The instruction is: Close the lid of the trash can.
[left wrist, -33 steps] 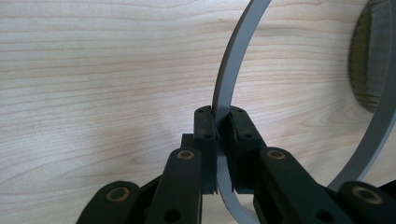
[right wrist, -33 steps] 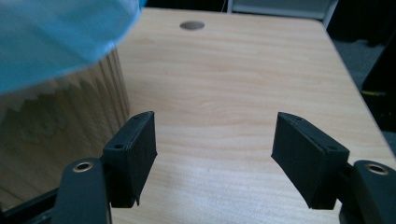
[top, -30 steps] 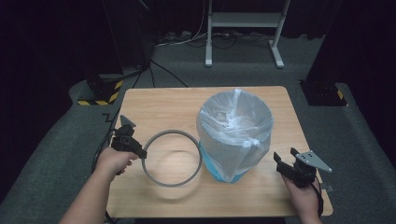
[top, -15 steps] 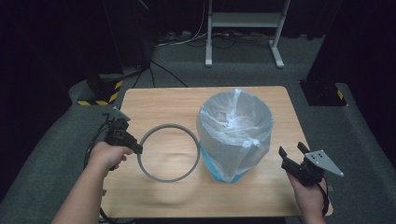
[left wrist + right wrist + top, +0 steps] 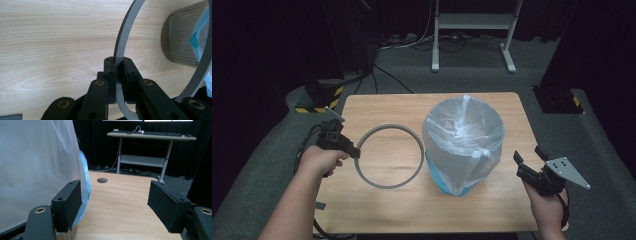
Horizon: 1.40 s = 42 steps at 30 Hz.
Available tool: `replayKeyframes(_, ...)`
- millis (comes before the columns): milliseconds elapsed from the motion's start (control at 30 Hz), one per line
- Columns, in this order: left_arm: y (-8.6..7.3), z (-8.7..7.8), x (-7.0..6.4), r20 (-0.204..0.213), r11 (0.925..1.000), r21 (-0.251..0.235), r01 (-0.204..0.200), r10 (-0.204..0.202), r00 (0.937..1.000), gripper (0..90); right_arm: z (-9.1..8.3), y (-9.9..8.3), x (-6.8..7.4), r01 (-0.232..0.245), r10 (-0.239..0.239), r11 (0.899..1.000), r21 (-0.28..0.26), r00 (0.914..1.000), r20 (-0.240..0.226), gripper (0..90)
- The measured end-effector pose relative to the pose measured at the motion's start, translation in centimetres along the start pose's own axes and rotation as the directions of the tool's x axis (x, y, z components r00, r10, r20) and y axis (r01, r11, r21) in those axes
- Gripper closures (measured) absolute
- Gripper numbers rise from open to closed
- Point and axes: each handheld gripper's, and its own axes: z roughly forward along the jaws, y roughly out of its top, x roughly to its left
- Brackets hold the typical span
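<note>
Ring [image 5: 389, 156], thin flat grey hoop, smooth matte band, plain circle, sits just left of the bin [image 5: 463, 145] over the light wood-grain table [image 5: 377, 107]; whether it touches the tabletop cannot be told. Left gripper [image 5: 354, 150] has its black jaws pinched on the ring's left edge, band sandwiched between the two pads, seen close in the left gripper view [image 5: 119, 82] with the hoop [image 5: 125, 45] curving up and away. Bin is a round tub, blue at the bottom, lined with a crinkly translucent plastic bag [image 5: 462, 125] folded over the rim; inside the bag, just wrinkled plastic, no contents can be made out. Right gripper [image 5: 528, 162] hovers right of the bin near the table's front right corner, jaws wide apart, holding nothing; right gripper view shows flat rectangular black pads [image 5: 67, 203] with the bag's cloudy wall [image 5: 37, 170] just beside the left pad and a small round hole [image 5: 102, 180] in the tabletop beyond the bin.
</note>
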Motion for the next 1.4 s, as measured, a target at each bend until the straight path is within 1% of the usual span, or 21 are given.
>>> replayKeyframes(33,0.1,-0.3,-0.1,0.010,0.9999,-0.001,0.014,-0.014,0.9999,83.3,-0.2,0.6,0.0,0.000,0.000,1.000,-0.017,1.0000,-0.002,26.6)
replayKeyframes(133,0.3,-0.8,-0.2,0.013,0.9999,0.006,0.008,-0.008,0.9999,83.3,-0.4,1.2,0.2,-0.001,0.001,1.000,-0.029,1.0000,-0.008,26.7)
replayKeyframes(167,0.5,-1.3,-0.4,0.024,0.9997,0.025,0.000,0.000,0.9997,83.3,-0.4,1.4,0.3,-0.002,0.002,1.000,-0.030,0.9999,-0.010,26.7)
replayKeyframes(367,0.9,-2.7,-1.0,0.036,0.9992,0.039,0.001,-0.002,0.9994,83.3,-0.5,2.2,0.5,0.001,-0.002,0.999,-0.046,0.9998,-0.018,27.0)
replayKeyframes(467,1.1,-3.4,-1.2,0.042,0.9994,0.034,0.011,-0.012,0.9990,83.3,-0.5,2.4,0.6,0.000,-0.001,0.999,-0.051,0.9998,-0.021,27.4)
replayKeyframes(500,1.1,-3.8,-1.3,0.053,0.9995,0.026,0.019,-0.021,0.9984,83.3,-0.5,2.5,0.6,-0.004,0.002,0.999,-0.050,0.9997,-0.025,27.6)
replayKeyframes(533,1.2,-4.1,-1.3,0.054,0.9995,0.029,0.008,-0.010,0.9985,83.3,-0.5,2.5,0.6,-0.004,0.003,0.999,-0.049,0.9997,-0.025,27.6)
replayKeyframes(567,1.2,-4.4,-1.4,0.057,0.9996,0.019,0.020,-0.021,0.9981,83.3,-0.4,2.5,0.5,-0.004,0.003,0.999,-0.048,0.9997,-0.025,27.7)
replayKeyframes(633,1.3,-4.7,-1.4,0.059,0.9996,0.017,0.021,-0.022,0.9980,83.3,-0.4,2.5,0.5,-0.006,0.005,0.999,-0.047,0.9996,-0.028,27.7)
replayKeyframes(700,1.3,-5.3,-1.5,0.059,0.9997,0.022,0.009,-0.011,0.9982,83.3,-0.4,2.5,0.5,-0.007,0.005,0.999,-0.047,0.9996,-0.028,27.7)
replayKeyframes(833,1.6,-6.1,-2.0,0.067,0.9998,0.003,0.021,-0.021,0.9975,83.3,-0.4,2.5,0.5,-0.010,0.009,0.999,-0.046,0.9995,-0.031,27.9)
replayKeyframes(900,1.8,-6.6,-2.5,0.074,0.9997,0.012,0.020,-0.021,0.9971,83.4,-0.4,2.5,0.5,-0.011,0.009,0.999,-0.046,0.9994,-0.033,28.0)
replayKeyframes(967,1.9,-6.8,-2.6,0.067,0.9998,0.005,0.022,-0.022,0.9975,83.4,-0.4,2.6,0.6,-0.011,0.009,0.999,-0.047,0.9993,-0.035,28.1)
replayKeyframes(1000,2.0,-7.1,-2.6,0.063,0.9998,0.016,0.012,-0.013,0.9979,83.4,-0.4,2.6,0.6,-0.011,0.010,0.999,-0.048,0.9993,-0.036,28.1)
replayKeyframes(1033,2.1,-7.5,-2.8,0.059,0.9997,0.013,0.019,-0.020,0.9981,83.4,-0.5,2.7,0.7,-0.009,0.007,0.999,-0.050,0.9993,-0.037,28.1)
replayKeyframes(1100,2.2,-7.8,-3.0,0.063,0.9996,0.007,0.027,-0.027,0.9977,83.4,-0.5,2.8,0.7,-0.008,0.006,0.999,-0.053,0.9992,-0.040,28.1)
replayKeyframes(1133,2.3,-8.0,-3.1,0.064,0.9998,0.009,0.018,-0.018,0.9978,83.4,-0.5,2.8,0.7,-0.008,0.006,0.999,-0.053,0.9992,-0.040,28.1)
replayKeyframes(1167,2.4,-8.2,-3.4,0.067,0.9997,0.005,0.026,-0.026,0.9974,83.4,-0.5,2.9,0.7,-0.009,0.006,0.999,-0.054,0.9992,-0.041,28.1)
replayKeyframes(1233,2.5,-8.6,-3.7,0.065,0.9999,0.012,0.011,-0.012,0.9978,83.4,-0.5,3.0,0.7,-0.008,0.005,0.998,-0.058,0.9990,-0.043,28.1)
replayKeyframes(1300,2.8,-9.1,-4.4,0.069,0.9998,-0.013,0.016,-0.015,0.9975,83.3,-0.6,3.0,0.7,-0.008,0.006,0.998,-0.058,0.9990,-0.044,28.1)
replayKeyframes(1400,3.0,-9.5,-4.6,0.067,0.9998,-0.018,0.004,-0.003,0.9978,83.3,-0.6,3.1,0.8,-0.010,0.007,0.998,-0.059,0.9989,-0.046,28.2)
